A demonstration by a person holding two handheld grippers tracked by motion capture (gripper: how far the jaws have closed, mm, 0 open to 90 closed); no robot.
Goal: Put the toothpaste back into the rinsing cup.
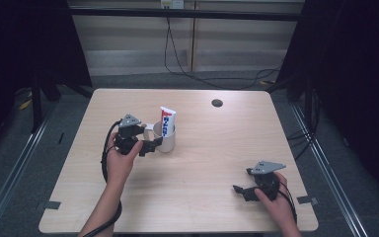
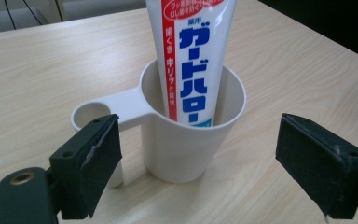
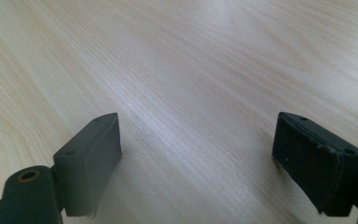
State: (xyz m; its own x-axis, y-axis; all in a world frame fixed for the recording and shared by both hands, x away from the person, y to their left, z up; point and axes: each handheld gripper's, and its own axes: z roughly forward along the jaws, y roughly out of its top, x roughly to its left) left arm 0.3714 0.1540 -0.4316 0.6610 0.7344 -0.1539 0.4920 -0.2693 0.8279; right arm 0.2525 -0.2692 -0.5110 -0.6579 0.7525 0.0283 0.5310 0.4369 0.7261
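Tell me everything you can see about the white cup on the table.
The white cup looks like smooth matte plastic, tapering toward its base, with a flat handle at the rim ending in a round hole. It stands upright near the middle of the light wooden table. A toothpaste tube, white with red and blue print, stands inside, leaning on the rim. The left tongs are open with a jaw either side of the cup, not touching it.
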